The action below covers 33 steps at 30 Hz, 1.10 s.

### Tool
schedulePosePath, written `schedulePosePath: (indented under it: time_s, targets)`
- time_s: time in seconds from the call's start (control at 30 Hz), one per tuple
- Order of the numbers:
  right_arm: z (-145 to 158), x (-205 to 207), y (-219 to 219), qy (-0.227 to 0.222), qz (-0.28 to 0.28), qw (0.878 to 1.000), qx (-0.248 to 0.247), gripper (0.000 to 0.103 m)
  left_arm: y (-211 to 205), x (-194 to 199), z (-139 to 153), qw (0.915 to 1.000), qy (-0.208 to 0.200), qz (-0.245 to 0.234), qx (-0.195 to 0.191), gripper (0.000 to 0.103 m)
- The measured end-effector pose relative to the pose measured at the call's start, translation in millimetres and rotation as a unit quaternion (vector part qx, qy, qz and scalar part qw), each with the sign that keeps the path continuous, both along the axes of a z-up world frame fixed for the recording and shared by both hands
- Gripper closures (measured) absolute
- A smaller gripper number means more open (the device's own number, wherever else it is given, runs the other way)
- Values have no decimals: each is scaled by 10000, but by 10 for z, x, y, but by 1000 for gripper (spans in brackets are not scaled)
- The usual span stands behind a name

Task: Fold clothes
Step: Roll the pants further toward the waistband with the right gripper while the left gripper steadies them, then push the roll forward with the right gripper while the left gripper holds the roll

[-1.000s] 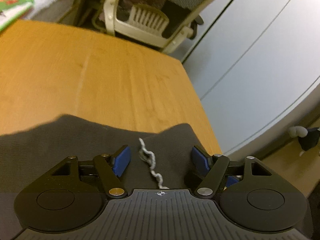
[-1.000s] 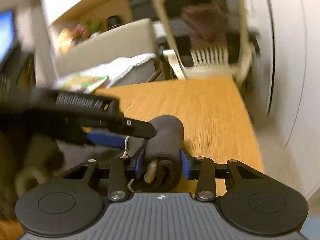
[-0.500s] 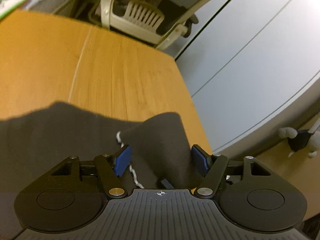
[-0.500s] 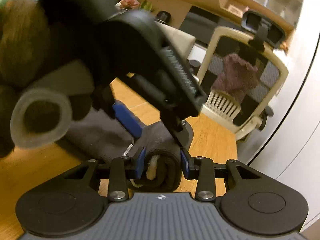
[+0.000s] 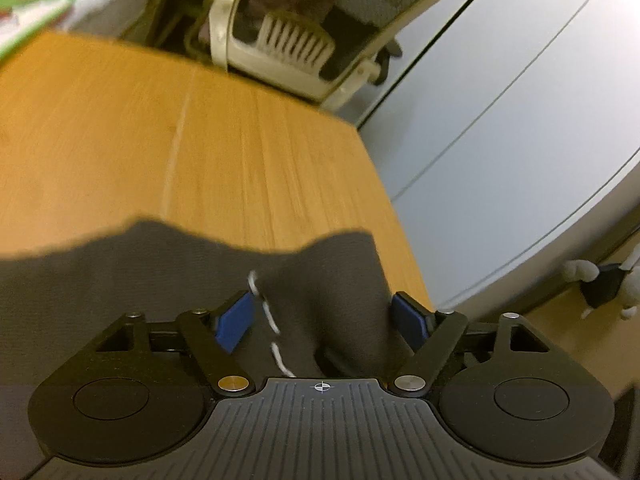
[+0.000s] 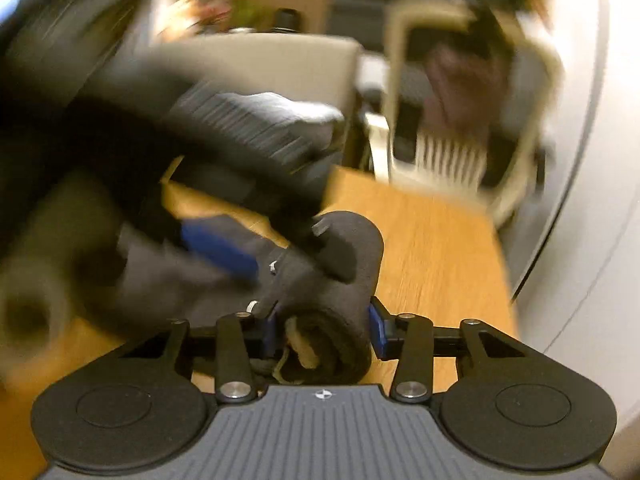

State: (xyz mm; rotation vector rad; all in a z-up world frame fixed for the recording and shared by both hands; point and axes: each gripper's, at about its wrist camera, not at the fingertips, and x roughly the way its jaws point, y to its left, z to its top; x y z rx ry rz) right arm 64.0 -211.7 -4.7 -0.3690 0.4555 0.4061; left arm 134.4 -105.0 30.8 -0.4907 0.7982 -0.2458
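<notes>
A dark grey garment (image 5: pixel 120 280) with a white drawstring (image 5: pixel 264 312) lies on the wooden table (image 5: pixel 200 140). My left gripper (image 5: pixel 320 320) straddles a raised fold of it. Its jaws are opening, and the left blue pad (image 5: pixel 234 322) stands clear of the cloth. In the right wrist view my right gripper (image 6: pixel 325 330) is shut on a rolled-up end of the garment (image 6: pixel 340 280). The left gripper reaches in there from the upper left as a blur. One of its blue pads (image 6: pixel 218 248) lies against the cloth just beyond my right fingers.
A cream office chair (image 5: pixel 296 40) stands past the table's far edge. White cabinet panels (image 5: pixel 520 120) run along the right, close to the table's right edge. A green book (image 5: pixel 28 12) lies at the far left. A small stuffed toy (image 5: pixel 596 280) sits on the floor.
The left jaws have spread wider around a fold that rose between them. The right gripper has rolled and shifted sideways, still gripping the rolled cloth. The left gripper now crosses its view lower.
</notes>
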Motion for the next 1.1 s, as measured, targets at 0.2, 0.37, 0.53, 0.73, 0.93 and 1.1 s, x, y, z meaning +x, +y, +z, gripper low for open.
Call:
schedulePosePath:
  time_s: [0.2,0.37,0.53,0.73,0.93,1.1]
  targets:
    - [-192,-242,339,-865,576,9854,-1347,61,59,-54,75,9997,-91,81,234,16]
    - [-137,-223,281,-590,793,9891,-1094,51,101,-23,-128,9968,44,250,756,10]
    - [71,-26,-90,384,808,9933,736,19,146,-54,-148,9958,-45,271,877,10]
    - [32,309,-510,1443,61,9599,2403,9,132,-108,-161,9952,-129,290,927,8]
    - [-149,421,-530,1747,-350,9496,2578,0,124,-157,-175,9943,-186,272,1019,8]
    - [-148,327,-526,1828,-309,9465,2641,0,129,-187,-189,9942,-248,272,1012,8]
